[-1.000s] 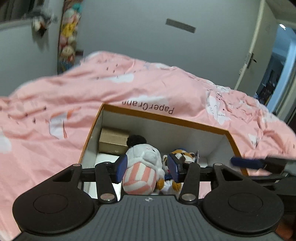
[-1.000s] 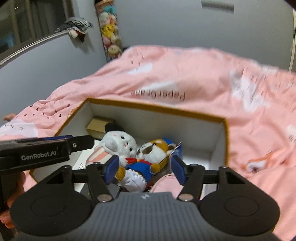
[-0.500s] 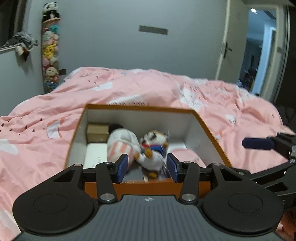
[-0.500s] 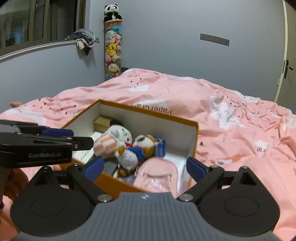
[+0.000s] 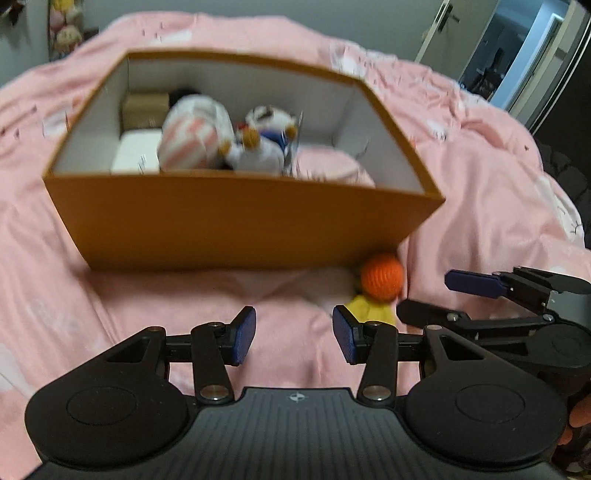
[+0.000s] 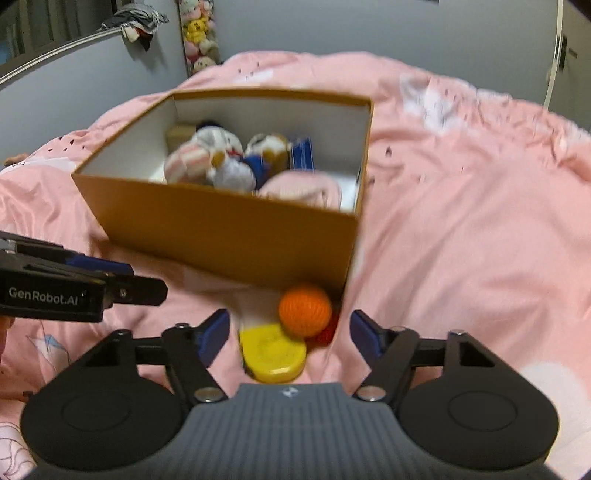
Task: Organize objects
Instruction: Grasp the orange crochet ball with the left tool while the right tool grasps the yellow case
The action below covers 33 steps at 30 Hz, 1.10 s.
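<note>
On the bed [image 6: 461, 221] stands a box [image 6: 229, 236] holding plush toys [image 6: 221, 158]; a ball [image 6: 304, 310] lies before its corner.

Orange ball [image 5: 381, 276] beside orange box [image 5: 236, 225]

Pink bedcover [image 6: 461, 221] is filling the frame's centre. Stuffed toys [image 6: 197, 37] are hanging upper left. A door [image 5: 439, 26] is showing upper right.

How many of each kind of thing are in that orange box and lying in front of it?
Stuffed toys: 2
Small boxes: 2
Blue packet: 1
Pink pouch: 1
Orange ball: 1
Yellow lid: 1
Red thing, mostly hidden: 1
Total: 9
</note>
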Available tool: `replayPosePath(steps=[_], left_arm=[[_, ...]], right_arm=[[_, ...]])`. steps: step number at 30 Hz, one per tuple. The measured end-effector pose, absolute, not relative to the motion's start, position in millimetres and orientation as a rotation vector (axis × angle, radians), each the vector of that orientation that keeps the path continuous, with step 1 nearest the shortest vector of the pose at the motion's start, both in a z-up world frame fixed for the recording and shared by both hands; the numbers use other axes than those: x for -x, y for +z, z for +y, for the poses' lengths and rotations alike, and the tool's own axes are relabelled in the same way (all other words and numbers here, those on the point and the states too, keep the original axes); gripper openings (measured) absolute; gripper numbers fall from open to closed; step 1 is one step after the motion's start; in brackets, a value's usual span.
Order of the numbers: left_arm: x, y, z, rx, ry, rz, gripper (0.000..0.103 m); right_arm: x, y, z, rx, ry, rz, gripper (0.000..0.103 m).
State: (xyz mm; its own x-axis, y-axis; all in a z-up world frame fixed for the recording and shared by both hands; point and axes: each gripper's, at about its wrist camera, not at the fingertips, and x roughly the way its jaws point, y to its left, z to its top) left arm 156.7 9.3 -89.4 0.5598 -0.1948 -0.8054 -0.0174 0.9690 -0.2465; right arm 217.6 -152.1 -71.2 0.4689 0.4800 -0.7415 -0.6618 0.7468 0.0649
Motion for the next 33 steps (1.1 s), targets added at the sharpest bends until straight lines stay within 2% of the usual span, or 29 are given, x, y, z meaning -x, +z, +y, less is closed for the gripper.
replayPosePath(steps=[1, 3, 20, 22, 23, 33], left_arm=[[-157, -92, 9, 0.238, -0.108, 0.984, 0.053], [-159, -93, 7, 0.235, -0.117, 0.996, 0.053], [-170, -105, -5, 0.195, -0.149, 1.058, 0.053], [-170, -104, -6, 0.188, -0.152, 1.056, 0.053], [-169, -103, -7, 0.185, -0.155, 1.051, 0.053], [-170, -91, -19, 0.150, -0.245, 0.987, 0.052]], right_arm=[[-219, -74, -152, 0.238, 0.709, 0.834, 0.067], [-222, -77, -152, 0.224, 0.713, 0.855, 0.059], [-242, -130, -124, 0.246, 0.778, 1.032, 0.060], [-246, -132, -124, 0.230, 0.779, 1.041, 0.057], [-247, -133, -125, 0.221, 0.779, 1.046, 0.054], [-213, -91, -143, 0.327, 0.803, 0.993, 0.053]])
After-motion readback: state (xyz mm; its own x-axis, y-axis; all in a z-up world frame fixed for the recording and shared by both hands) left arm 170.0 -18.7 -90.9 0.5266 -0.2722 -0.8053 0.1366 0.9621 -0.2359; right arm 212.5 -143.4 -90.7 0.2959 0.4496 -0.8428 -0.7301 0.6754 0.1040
